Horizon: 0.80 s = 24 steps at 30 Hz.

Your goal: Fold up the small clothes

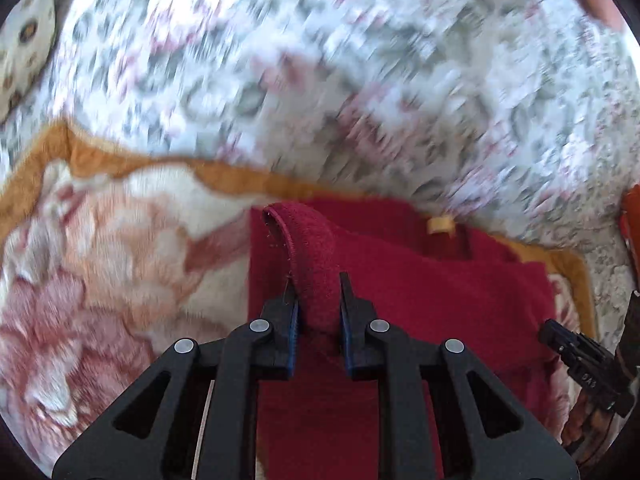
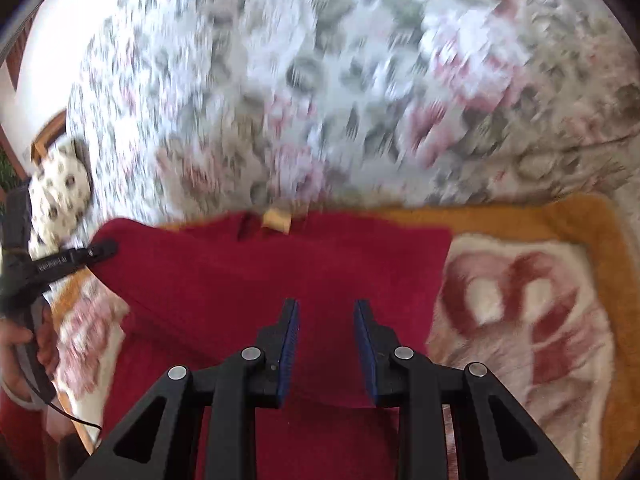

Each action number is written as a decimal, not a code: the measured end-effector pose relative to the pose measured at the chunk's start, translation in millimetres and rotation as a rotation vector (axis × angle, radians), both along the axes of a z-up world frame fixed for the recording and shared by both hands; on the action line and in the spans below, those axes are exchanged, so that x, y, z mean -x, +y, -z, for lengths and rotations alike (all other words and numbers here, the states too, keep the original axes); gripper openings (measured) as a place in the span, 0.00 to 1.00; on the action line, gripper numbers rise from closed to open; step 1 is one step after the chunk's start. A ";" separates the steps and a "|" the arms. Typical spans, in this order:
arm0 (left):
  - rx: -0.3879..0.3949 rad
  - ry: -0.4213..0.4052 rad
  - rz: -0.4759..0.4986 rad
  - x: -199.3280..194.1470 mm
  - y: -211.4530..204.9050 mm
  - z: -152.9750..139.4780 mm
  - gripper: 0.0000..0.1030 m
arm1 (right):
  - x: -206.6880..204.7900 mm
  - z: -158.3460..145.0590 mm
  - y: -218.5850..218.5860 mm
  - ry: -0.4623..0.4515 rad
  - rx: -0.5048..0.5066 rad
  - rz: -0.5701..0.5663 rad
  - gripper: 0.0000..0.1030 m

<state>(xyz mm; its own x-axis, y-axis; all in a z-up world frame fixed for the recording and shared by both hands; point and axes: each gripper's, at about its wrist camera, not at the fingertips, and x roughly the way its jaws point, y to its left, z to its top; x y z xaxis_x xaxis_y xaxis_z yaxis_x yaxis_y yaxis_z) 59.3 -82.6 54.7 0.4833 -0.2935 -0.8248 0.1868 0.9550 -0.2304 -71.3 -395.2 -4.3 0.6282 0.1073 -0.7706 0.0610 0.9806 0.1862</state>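
Soft, limp dark-red fleece garment [image 1: 420, 280] likely droops, best taken by hems: left gripper [image 1: 318, 300] clamps its lifted edge at frame centre, right gripper [image 2: 326, 320] gapes empty.

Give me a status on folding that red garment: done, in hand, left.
Done: the red garment lies spread on the fleece blanket, its label at the far edge. In hand: the left tongs grip a hemmed edge of the garment, lifted clear of the rest. The right tongs hover open over the cloth, holding nothing. Left: carrying that edge across and every later fold; no finished crease shows yet.
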 end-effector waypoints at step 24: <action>-0.045 0.032 -0.005 25.1 24.8 9.7 0.33 | 10.7 -13.9 -1.7 0.055 0.188 0.058 0.26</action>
